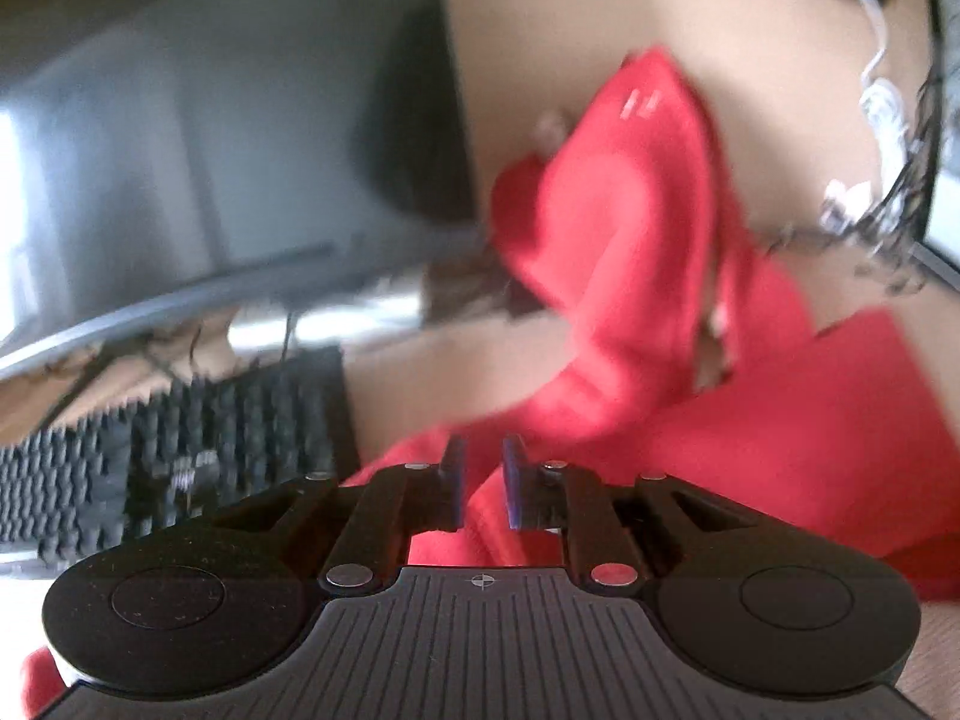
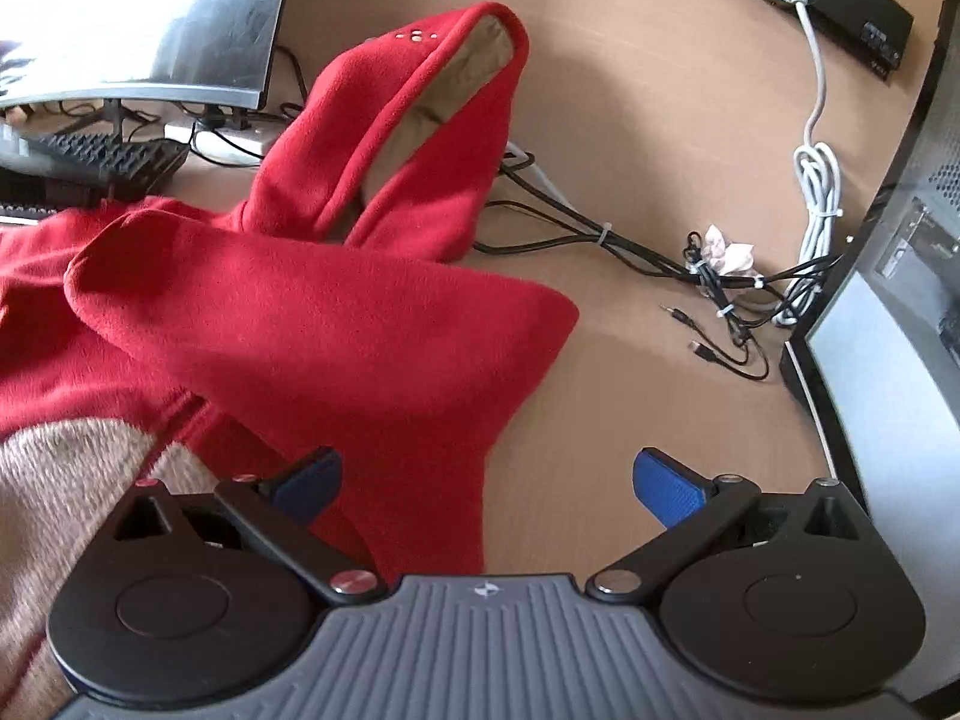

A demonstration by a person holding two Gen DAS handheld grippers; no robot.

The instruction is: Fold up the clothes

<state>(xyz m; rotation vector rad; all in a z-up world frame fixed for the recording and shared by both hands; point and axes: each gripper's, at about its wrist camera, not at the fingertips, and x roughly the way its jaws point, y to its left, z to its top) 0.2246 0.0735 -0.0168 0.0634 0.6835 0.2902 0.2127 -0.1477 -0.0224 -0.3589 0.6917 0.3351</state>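
Clearly the left gripper (image 1: 483, 483) was pinching a fold of the red hoodie (image 2: 312, 312) heaped on the desk (image 2: 630, 138) while the right gripper (image 2: 486, 489) stood spread, so a hard tug could have dragged its hood (image 2: 420, 114) into the black cables (image 2: 600, 237).

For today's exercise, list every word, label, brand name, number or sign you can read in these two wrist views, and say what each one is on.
No text can be read in either view.
Black box at the desk's far edge: pale print, too small to read.
Keyboard: a pale mark, blurred.
Red hooded garment: small pale dots on the hood, no letters.
Right hand-held gripper: a small emblem on its body, not text.
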